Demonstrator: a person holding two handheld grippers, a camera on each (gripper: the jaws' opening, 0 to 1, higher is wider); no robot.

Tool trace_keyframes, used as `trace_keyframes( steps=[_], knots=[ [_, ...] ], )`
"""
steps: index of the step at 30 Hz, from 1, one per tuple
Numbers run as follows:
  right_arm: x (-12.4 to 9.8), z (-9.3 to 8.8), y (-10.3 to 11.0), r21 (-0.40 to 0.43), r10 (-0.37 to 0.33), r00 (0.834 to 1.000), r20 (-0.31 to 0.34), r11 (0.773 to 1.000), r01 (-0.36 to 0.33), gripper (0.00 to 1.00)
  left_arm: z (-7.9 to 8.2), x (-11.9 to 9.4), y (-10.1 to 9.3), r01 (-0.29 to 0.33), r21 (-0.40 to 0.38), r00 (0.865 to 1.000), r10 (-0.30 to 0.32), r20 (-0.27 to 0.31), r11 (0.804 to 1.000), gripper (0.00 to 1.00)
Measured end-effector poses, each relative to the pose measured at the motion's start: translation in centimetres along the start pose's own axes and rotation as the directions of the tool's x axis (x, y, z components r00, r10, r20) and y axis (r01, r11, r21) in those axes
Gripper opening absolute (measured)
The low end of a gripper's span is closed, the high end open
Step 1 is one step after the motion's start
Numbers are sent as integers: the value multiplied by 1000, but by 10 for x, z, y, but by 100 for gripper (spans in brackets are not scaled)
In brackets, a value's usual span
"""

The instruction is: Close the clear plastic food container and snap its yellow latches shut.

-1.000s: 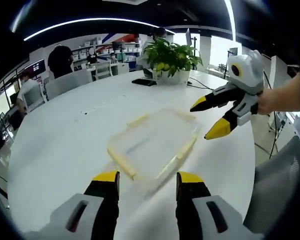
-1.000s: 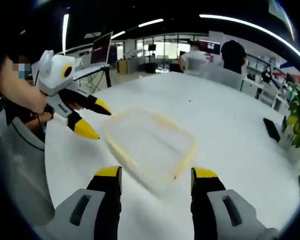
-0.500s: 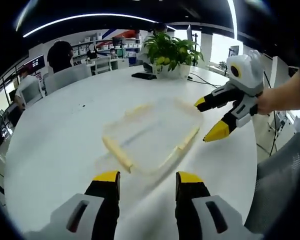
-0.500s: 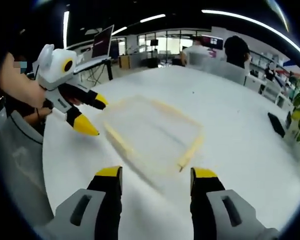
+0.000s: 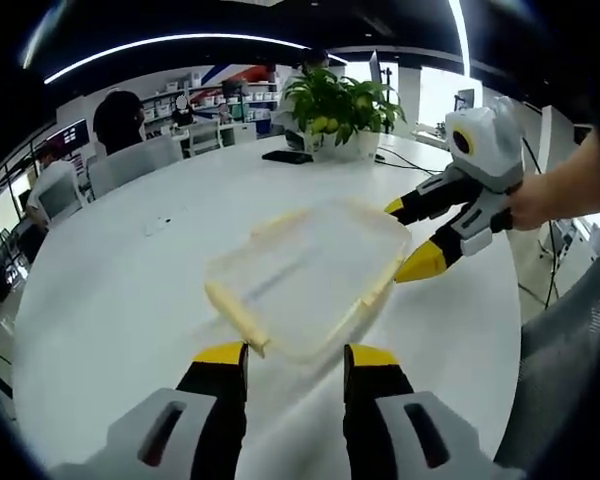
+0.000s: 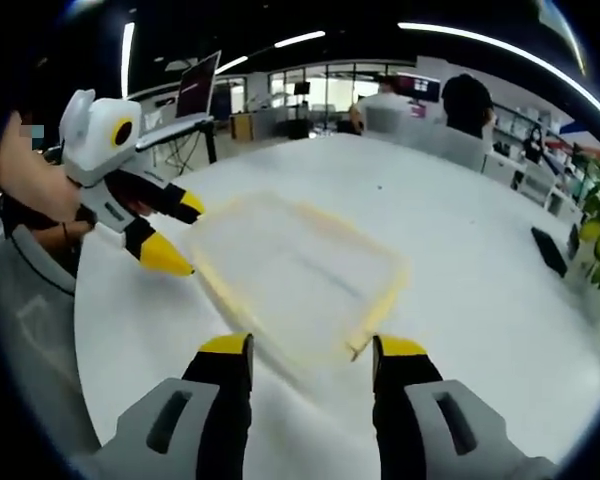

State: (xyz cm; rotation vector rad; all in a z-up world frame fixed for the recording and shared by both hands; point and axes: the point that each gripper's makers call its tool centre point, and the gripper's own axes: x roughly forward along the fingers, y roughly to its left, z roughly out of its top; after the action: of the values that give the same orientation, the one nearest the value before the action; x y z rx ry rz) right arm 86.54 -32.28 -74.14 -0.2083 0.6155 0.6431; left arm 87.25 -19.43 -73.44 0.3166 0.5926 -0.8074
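Left gripper view: the left gripper's jaws are held apart, empty, container just ahead on the worktop; right gripper likewise parted, empty.

Tongs: yellow tips, black jaws, grey-white housing, bare forearm.

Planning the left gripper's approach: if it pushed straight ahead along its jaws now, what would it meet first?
Probably the near edge of the clear food container, close to the yellow latch on that side. The left gripper has open jaws with nothing between; depth is uncertain.
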Motion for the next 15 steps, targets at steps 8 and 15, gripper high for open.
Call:
trace_keyframes(
  steps=[8,15],
  knots=[
    [0,0,-1,-12,-5,1000,2,1000,5,44,0,-1,2,-10,15,1000,10,-1,1000,27],
    [1,-1,0,-38,0,1000,-6,999,0,43,-1,-1,4,-21,19,1000,21,-2,1000,27]
  ],
)
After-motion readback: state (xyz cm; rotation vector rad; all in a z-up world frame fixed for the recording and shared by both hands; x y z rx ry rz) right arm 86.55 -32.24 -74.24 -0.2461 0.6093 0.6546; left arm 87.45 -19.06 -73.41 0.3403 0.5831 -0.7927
